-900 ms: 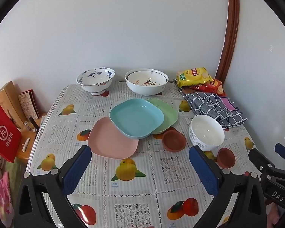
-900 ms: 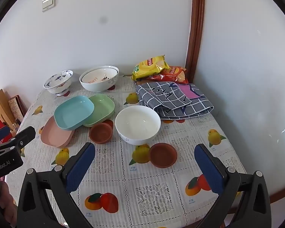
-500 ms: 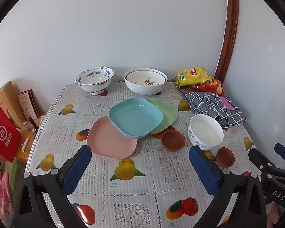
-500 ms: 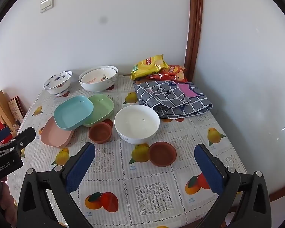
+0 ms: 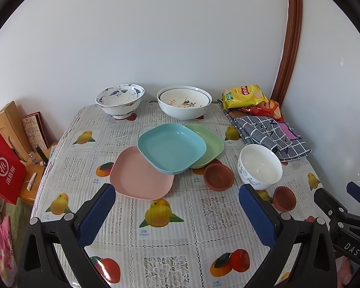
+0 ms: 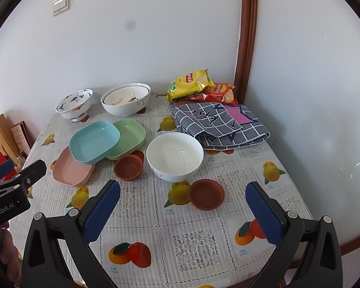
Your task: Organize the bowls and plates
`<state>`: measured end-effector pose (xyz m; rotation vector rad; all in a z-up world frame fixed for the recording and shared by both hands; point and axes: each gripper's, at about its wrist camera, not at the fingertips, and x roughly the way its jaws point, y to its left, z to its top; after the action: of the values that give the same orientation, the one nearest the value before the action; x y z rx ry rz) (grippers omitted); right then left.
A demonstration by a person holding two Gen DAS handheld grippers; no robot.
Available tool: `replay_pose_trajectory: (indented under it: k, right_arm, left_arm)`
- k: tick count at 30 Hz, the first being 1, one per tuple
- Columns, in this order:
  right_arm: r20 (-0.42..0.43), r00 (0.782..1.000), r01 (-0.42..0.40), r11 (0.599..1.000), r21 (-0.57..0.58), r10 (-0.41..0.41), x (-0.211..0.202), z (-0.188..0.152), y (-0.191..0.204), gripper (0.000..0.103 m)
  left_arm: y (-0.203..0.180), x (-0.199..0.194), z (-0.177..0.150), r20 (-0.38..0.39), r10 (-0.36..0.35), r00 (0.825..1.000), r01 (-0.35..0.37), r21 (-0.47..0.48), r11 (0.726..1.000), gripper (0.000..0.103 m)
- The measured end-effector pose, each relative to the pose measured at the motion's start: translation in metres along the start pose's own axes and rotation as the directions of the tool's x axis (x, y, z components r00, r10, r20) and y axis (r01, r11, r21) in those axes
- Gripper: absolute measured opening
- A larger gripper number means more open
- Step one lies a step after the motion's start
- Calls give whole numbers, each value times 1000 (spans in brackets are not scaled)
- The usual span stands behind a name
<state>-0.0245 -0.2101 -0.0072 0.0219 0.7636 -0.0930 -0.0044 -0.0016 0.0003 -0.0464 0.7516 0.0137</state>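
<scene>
A blue plate [image 5: 171, 147] overlaps a pink plate [image 5: 141, 175] and a green plate [image 5: 207, 144] mid-table. A brown dish [image 5: 218, 176] sits to their right, beside a white bowl [image 5: 259, 166], with a second brown dish [image 5: 284, 198] nearer the front. At the back stand a blue-patterned bowl [image 5: 120, 100] and two nested white bowls [image 5: 183, 103]. My left gripper [image 5: 175, 206] hangs open above the table's front, nothing between its fingers. My right gripper [image 6: 183, 204] is open too, above the near brown dish [image 6: 206, 194], short of the white bowl [image 6: 175, 154].
A grey checked cloth [image 6: 218, 126] and two crisp bags [image 6: 192, 82] lie at the back right corner by the wall. Left of the table [image 5: 67, 168] are a red bag [image 5: 3, 170] and wooden items. The table's front part shows only the fruit-print cloth.
Both views have pulled back slightly: the dishes appear a little higher and farther in the frames. Nothing on the table has moved, and both grippers stay open.
</scene>
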Motion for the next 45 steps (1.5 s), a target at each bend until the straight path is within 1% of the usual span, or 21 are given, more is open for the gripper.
replay_pose_trajectory:
  k: [9, 16, 26, 30, 45]
  right_arm:
    - [8, 1000, -1, 1000, 13, 1, -6, 1, -2, 103]
    - [7, 1000, 6, 1000, 18, -6, -8, -1, -4, 103]
    - [-6, 1000, 8, 999, 38, -8, -7, -4, -9, 103]
    - [-5, 1000, 9, 999, 42, -9, -7, -4, -9, 103]
    - [-3, 1000, -12, 999, 38, 12, -2, -4, -9, 103]
  left_arm:
    - [-6, -2, -2, -1, -8, 1000, 9, 15, 1000, 103]
    - [-5, -1, -1, -8, -14, 1000, 14, 5, 1000, 103]
    - [-8, -2, -2, -8, -19, 1000, 19, 9, 1000, 103]
    - [-13, -1, 0, -8, -11, 1000, 11, 22, 1000, 103]
    - [-13, 0, 2, -6, -11, 1000, 11, 25, 1000, 103]
